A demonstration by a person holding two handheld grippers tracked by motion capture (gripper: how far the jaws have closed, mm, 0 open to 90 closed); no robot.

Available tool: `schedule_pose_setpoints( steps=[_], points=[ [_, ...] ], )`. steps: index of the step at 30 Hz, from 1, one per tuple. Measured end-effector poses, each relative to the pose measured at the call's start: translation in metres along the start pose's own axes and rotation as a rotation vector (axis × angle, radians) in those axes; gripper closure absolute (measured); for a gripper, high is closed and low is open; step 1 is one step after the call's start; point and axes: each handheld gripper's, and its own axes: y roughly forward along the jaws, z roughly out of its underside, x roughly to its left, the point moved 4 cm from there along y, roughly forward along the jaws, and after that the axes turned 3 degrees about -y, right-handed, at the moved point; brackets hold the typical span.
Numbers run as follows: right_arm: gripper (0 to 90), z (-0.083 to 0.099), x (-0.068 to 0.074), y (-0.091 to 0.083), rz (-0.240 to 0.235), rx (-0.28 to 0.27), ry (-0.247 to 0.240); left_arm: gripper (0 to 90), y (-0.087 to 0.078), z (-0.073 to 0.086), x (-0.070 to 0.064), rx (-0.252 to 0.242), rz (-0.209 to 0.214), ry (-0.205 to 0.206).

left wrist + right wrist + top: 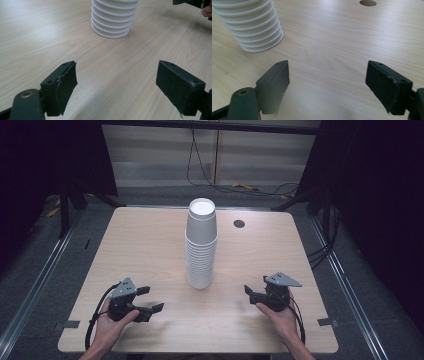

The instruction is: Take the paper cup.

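A tall stack of white paper cups point(201, 244) stands upside down near the middle of the wooden table point(140, 245). Its ribbed lower rims appear in the left gripper view point(113, 18) and the right gripper view point(252, 25). My left gripper point(150, 299) rests low at the front left, open, jaws wide apart with only bare wood between them. My right gripper point(256, 290) sits at the front right, also open and empty. Both point inward toward the stack and stand apart from it.
A round cable hole point(239, 223) lies in the table behind and right of the stack, also seen in the right gripper view point(368, 3). Cables trail on the floor beyond the far edge. Metal rails run along both sides of the table.
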Motion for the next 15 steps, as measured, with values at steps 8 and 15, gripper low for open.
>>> schedule_pose_setpoints(
  steps=[8, 15],
  points=[
    [20.1, -0.008, 0.005, -0.004, -0.029, -0.003, -0.017, 16.6, 0.003, -0.002, 0.001, -0.009, 0.003, 0.007],
    [20.7, -0.020, 0.006, -0.008, -0.091, -0.045, -0.007, 16.6, 0.009, -0.002, 0.000, 0.006, 0.006, 0.028]
  ],
)
